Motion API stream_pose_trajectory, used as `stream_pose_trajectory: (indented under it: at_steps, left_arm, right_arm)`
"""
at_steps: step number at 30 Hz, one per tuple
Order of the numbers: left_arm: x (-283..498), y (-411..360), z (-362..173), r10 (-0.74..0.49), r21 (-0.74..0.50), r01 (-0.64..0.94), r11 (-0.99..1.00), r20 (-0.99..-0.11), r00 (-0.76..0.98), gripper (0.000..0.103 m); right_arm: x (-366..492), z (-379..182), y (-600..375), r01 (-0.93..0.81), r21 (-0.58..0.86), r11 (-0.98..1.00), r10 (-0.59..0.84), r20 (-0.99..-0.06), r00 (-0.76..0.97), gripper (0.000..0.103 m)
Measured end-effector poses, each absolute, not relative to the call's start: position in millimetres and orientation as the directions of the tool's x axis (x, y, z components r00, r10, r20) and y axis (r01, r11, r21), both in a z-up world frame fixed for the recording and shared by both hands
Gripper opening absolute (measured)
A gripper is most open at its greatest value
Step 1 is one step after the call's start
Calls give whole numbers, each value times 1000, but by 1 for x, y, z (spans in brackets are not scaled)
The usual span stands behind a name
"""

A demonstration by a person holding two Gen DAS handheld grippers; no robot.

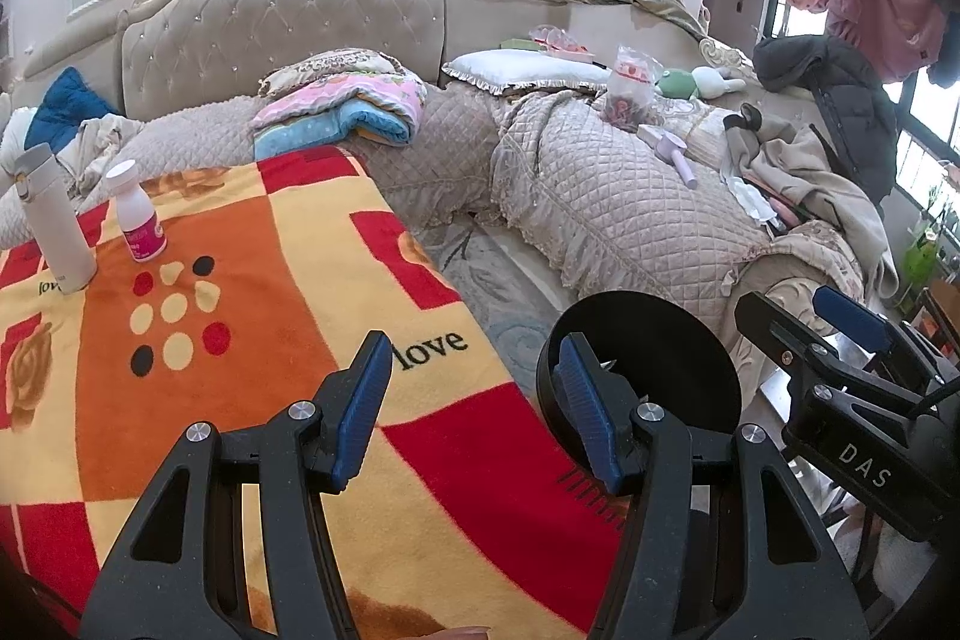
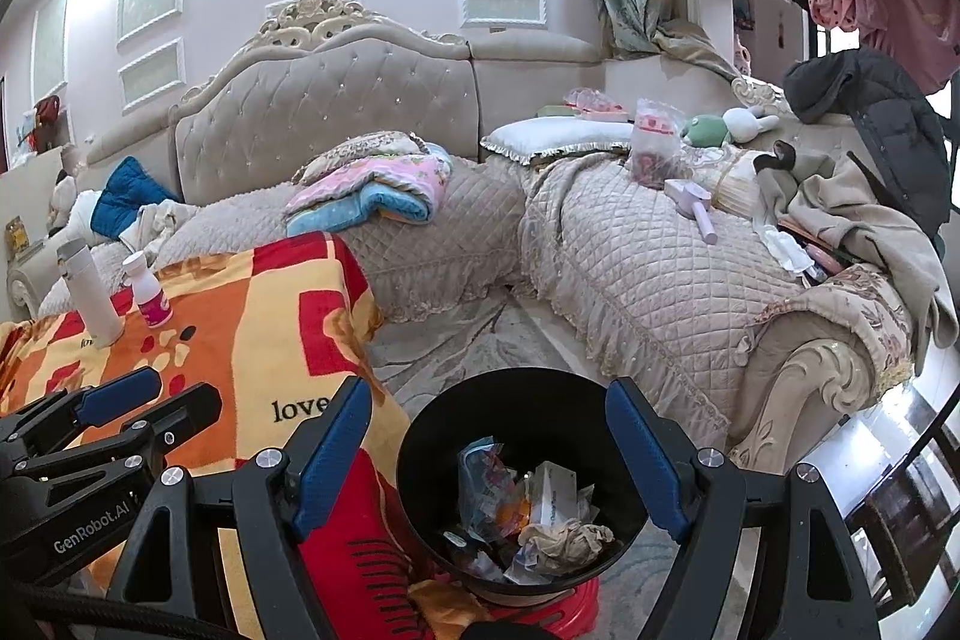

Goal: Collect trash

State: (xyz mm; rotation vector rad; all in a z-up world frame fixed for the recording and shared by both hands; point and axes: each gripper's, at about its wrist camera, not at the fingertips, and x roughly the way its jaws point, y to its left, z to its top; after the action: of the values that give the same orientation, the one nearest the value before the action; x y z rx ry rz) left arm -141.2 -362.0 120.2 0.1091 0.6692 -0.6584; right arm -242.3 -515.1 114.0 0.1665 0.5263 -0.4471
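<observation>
Hovering with blue fingers spread and gripping nothing, the left gripper [image 1: 474, 406] is hanging over the right edge of the patterned blanket [image 1: 240, 340], while the right gripper [image 2: 492, 466], likewise spread and gripping nothing, is hanging above the black bin [image 2: 420, 460]. The bin is standing just beside that blanket edge, holding crumpled wrappers and paper trash [image 2: 534, 514]. A white flask [image 1: 51, 220] and a pink-labelled bottle [image 1: 138, 214] are standing near the blanket's far left corner.

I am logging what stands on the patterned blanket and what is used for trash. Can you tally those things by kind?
Bottles: 2, a tall white cylindrical flask and a small white plastic bottle with a pink label, both upright on the orange, red and yellow blanket.
Bins: 1, a round black trash bin holding wrappers and crumpled paper.
Total: 3.
</observation>
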Motion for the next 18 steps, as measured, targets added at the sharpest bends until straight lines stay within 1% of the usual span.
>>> stream_pose_trajectory:
  at_steps: [18]
  left_arm:
    - [-139,-365,114,-528,-118,596,794,-618,582,57]
  right_arm:
    - [-239,110,-515,449,39,893,-363,-528,768,78]
